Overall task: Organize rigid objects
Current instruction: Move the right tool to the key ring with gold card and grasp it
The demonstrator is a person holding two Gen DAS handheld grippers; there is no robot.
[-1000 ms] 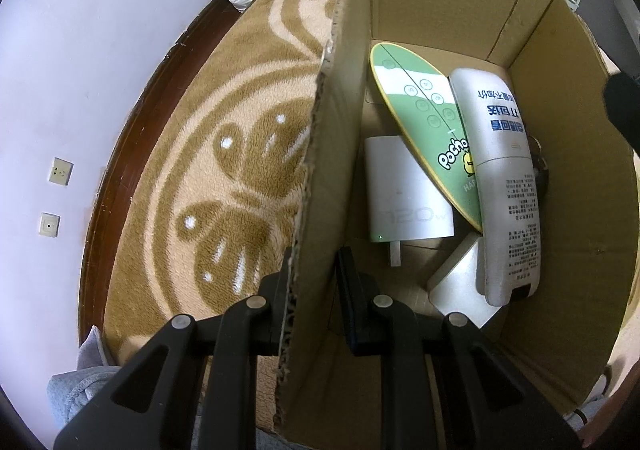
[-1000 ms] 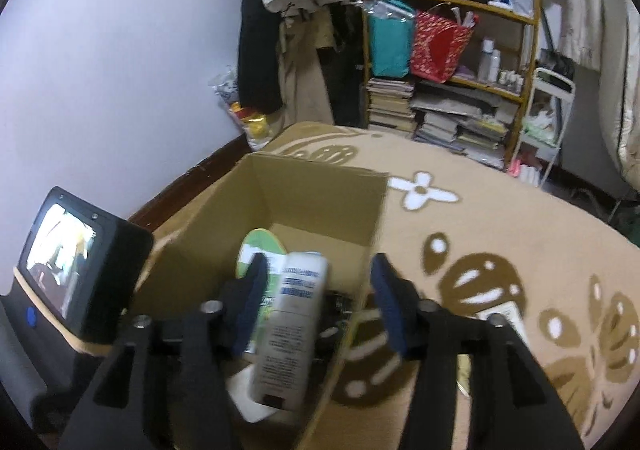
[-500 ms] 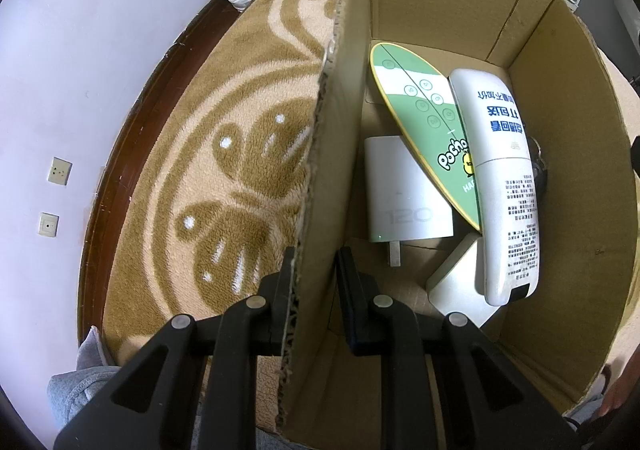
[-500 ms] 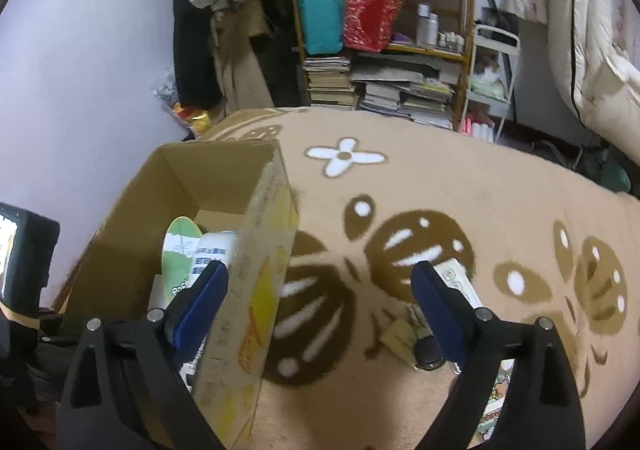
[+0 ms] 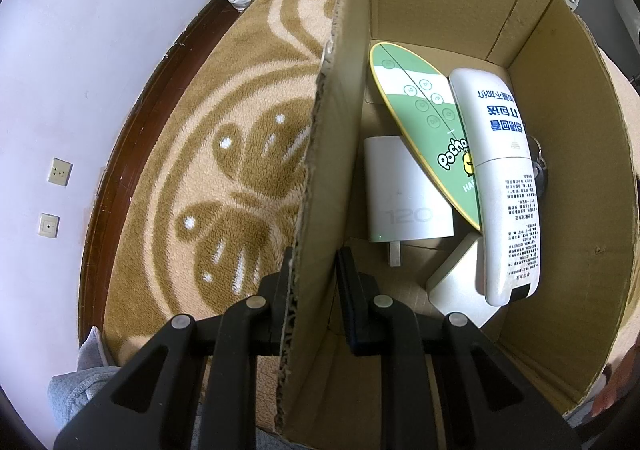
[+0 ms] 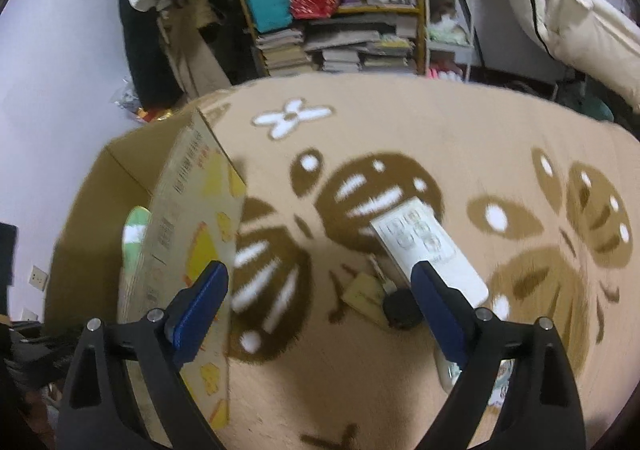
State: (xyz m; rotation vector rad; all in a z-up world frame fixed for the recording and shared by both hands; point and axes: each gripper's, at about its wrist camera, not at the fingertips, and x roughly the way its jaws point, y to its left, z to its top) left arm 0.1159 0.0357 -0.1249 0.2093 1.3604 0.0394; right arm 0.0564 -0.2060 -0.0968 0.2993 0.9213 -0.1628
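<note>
Left gripper point(image 5: 312, 270) is clamped on the near wall of the cardboard box point(image 5: 560, 154), one finger outside, one inside, jaws nearly closed on the cardboard edge. Likely reason: it pins the box so it stays upright and open on the rug point(image 5: 224, 154) while the other hand loads it.

Inside the box, right half of the left wrist frame: a white bottle point(image 5: 500, 178) lying flat along the right side, a green oval card point(image 5: 420, 118) partly under it and leaning across, a white charger block point(image 5: 400, 202) with its prongs toward the camera, and another white block point(image 5: 460, 282) tucked under the bottle's lower end. Something dark sits behind the bottle; can't tell what.

Right gripper point(image 6: 320, 290) is spread wide and holds nothing, hovering over the rug to the right of the box point(image 6: 192, 218). Between its fingers, centre-lower right of the right wrist frame, lie the leftovers: a white remote point(image 6: 428, 250), and just beside its near end a tan tag point(image 6: 364, 294) with a black key fob point(image 6: 402, 308) touching it. Wide opening suits the remote's width or the key bunch; next pick probably one of these. Another pale item shows behind the right finger at lower right, mostly hidden. The right wrist frame is blurred, so details are soft.
</note>
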